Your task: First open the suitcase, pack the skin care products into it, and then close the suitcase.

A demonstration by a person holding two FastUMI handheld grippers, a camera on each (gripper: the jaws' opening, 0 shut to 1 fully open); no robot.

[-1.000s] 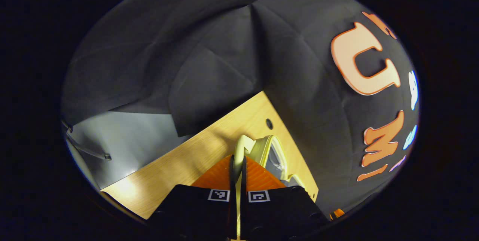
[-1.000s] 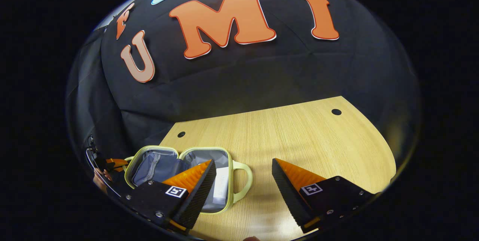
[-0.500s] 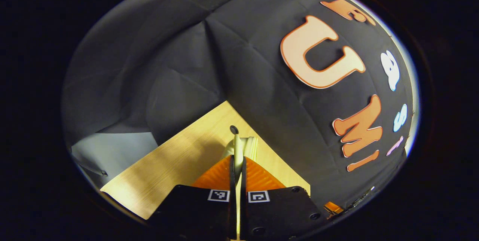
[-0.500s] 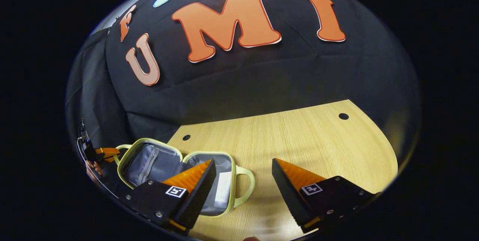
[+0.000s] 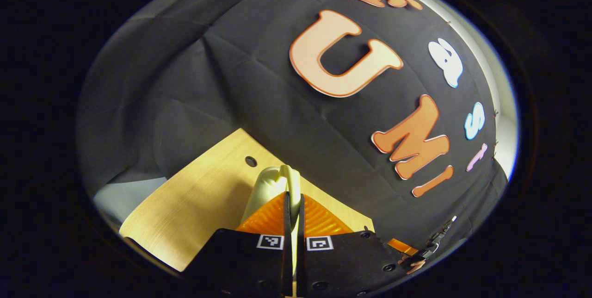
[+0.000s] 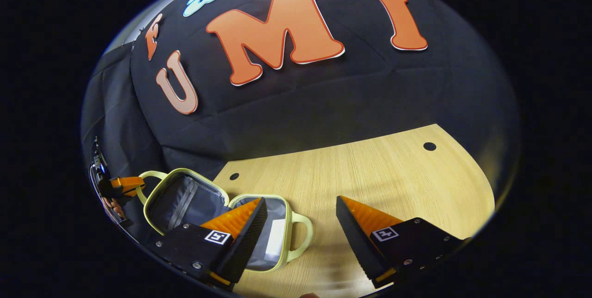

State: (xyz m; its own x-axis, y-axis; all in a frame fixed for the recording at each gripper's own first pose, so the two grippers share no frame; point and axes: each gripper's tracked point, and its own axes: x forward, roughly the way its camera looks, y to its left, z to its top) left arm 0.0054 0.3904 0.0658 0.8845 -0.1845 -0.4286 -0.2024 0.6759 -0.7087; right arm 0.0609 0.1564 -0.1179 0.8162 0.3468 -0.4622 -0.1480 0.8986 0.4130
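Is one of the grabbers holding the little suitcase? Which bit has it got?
Yes. The left gripper is shut on the handle of the suitcase lid. The right gripper is open and holds nothing.

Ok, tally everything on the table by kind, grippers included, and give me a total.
Suitcase, open, pale green: 1
Skin care product, white, inside the suitcase: 1
Grippers: 2, left gripper and right gripper
Total: 4

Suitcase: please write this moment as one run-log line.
suitcase: open | left gripper: shut on lid handle | right gripper: open, empty | product: inside
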